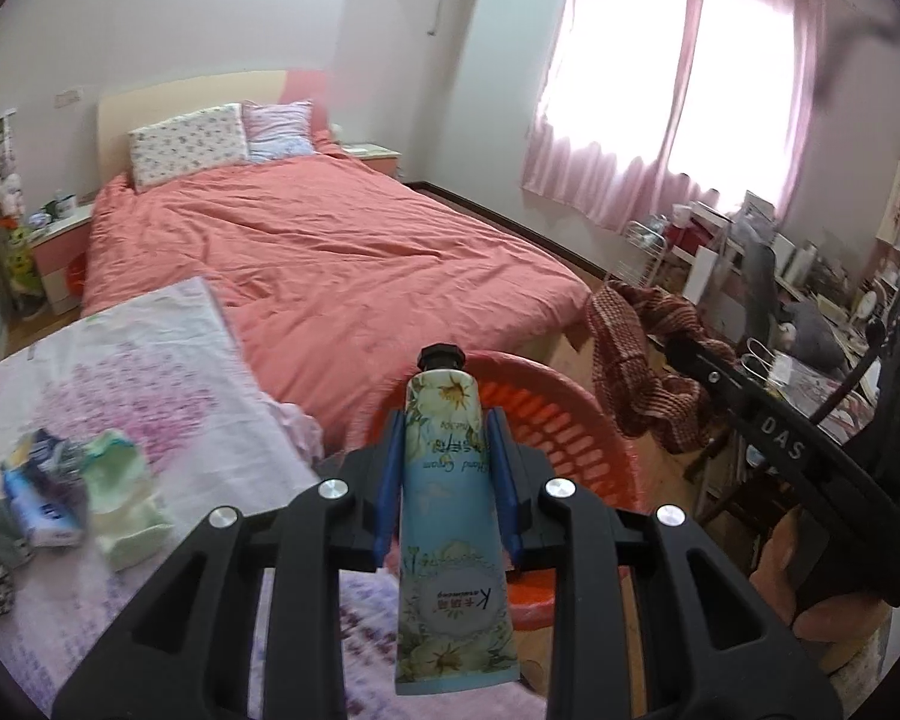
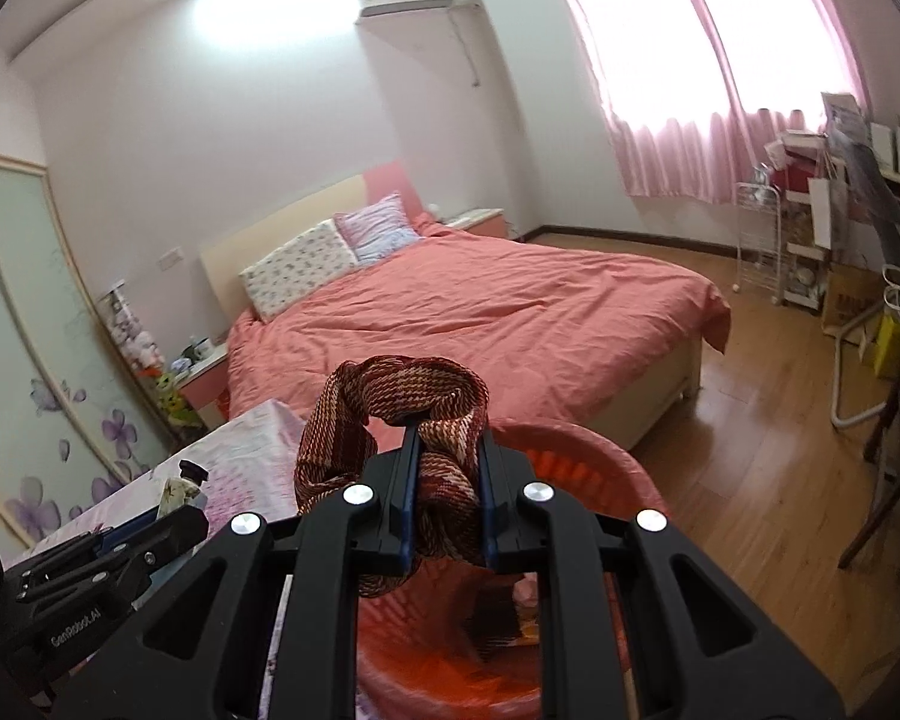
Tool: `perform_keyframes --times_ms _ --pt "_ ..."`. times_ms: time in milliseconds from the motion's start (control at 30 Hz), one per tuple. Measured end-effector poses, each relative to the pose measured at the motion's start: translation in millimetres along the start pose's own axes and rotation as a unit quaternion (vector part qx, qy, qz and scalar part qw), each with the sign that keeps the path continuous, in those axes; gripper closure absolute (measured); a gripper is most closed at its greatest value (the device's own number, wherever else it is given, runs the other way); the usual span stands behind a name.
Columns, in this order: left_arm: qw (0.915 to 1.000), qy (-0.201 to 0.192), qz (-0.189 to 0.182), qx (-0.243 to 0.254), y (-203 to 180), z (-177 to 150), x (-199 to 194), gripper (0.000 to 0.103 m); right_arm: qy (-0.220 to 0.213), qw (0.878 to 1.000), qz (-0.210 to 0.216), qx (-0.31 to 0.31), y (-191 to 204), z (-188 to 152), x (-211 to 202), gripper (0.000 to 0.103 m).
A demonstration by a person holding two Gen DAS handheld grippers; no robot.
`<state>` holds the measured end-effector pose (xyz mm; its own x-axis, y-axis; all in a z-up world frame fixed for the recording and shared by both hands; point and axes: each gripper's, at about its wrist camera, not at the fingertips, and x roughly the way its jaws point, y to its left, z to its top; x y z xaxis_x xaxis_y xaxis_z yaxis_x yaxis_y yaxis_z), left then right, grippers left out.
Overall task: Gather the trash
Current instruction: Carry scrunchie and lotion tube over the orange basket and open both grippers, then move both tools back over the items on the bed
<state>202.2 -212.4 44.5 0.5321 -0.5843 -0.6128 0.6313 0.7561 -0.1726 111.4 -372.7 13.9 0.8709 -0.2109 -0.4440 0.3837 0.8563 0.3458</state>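
Observation:
My left gripper (image 1: 444, 429) is shut on a blue floral hand cream tube (image 1: 450, 516), black cap pointing away, held over the near rim of an orange plastic basket (image 1: 564, 420). My right gripper (image 2: 448, 450) is shut on a bunched red-brown woven cloth (image 2: 390, 402), hanging over the same orange basket (image 2: 606, 462). In the left wrist view that cloth (image 1: 642, 354) dangles to the right of the basket. The left gripper (image 2: 177, 495) with the tube tip (image 2: 180, 486) shows at the lower left of the right wrist view.
A flowered cloth covers a surface (image 1: 150, 360) at the left with several small packets and wrappers (image 1: 60, 492) on it. A bed with a coral cover (image 1: 330, 252) lies beyond. A cluttered desk and chair (image 1: 780, 312) stand at the right on wooden floor (image 2: 750, 420).

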Motion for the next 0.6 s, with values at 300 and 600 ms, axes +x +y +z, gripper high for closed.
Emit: perform_keyframes --times_ms 300,600 --pt "0.9994 0.036 0.002 0.004 -8.9 0.4 55.7 0.071 0.039 0.999 -0.011 0.033 -25.3 -1.1 28.0 0.084" --pt "0.997 0.048 0.058 -0.018 37.0 -11.5 53.8 0.055 0.088 0.996 -0.01 0.026 -28.3 -14.8 36.2 0.05"
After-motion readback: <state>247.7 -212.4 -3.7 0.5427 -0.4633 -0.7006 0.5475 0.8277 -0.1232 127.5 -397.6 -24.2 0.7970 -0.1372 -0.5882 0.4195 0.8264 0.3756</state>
